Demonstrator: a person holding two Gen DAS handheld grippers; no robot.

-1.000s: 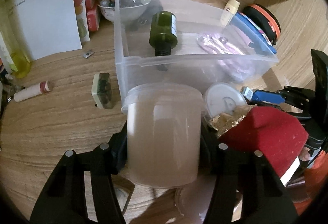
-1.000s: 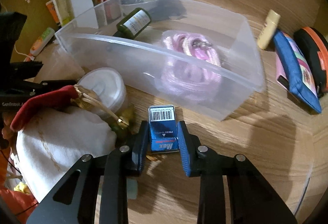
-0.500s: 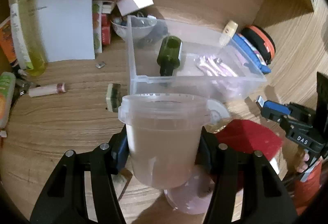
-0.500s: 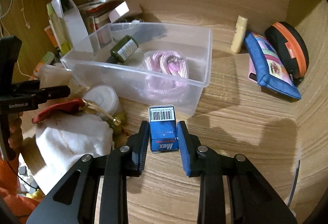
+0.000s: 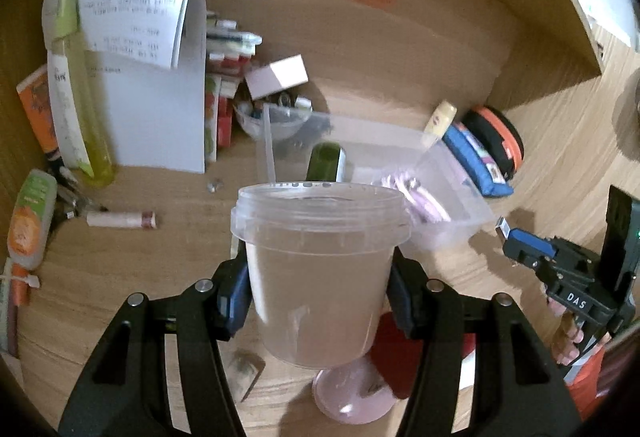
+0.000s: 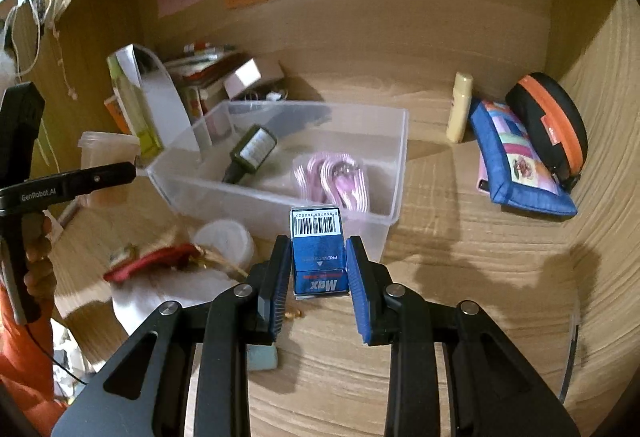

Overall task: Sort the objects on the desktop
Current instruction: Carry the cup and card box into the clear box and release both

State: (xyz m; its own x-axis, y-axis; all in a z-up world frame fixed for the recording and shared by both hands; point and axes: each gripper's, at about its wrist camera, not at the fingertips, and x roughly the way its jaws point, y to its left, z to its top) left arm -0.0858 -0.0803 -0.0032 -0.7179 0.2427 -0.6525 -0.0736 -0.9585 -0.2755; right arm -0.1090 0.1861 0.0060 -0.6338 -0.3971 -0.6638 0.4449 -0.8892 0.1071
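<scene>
both hands are loaded and lifted off the bench (image 6: 480, 277). the left gripper (image 5: 320, 293) is clamped on the sides of a translucent plastic tub (image 5: 320, 269), held upright with its open rim facing up; the right gripper (image 6: 318, 265) is closed tight on a small blue staple box (image 6: 318, 249), barcode end pointing away from the camera.

sorting is partly done, as far as can be judged. the clear bin (image 6: 396, 141) at about twelve o'clock from the staple box already holds a dark green bottle (image 6: 252, 151) lying on its side and a coil of pink cord (image 6: 336, 177) beside it. neither held item is over the bin yet: in the right wrist view the box hangs just short of the near wall, and the tub sits off at nine o'clock of the bin.

plenty is left on the bench: a white round lid (image 6: 224, 239) and a red-and-white cloth bundle (image 6: 160, 265) at seven o'clock of the bin, a blue pouch (image 6: 516, 161) and an orange-zipped case (image 6: 548, 125) at three o'clock, a cream tube (image 6: 460, 107) standing at two o'clock, and in the left wrist view a lip-balm stick (image 5: 120, 219) plus bottles and papers at nine to eleven o'clock. whether those all belong in the bin cannot be told.
</scene>
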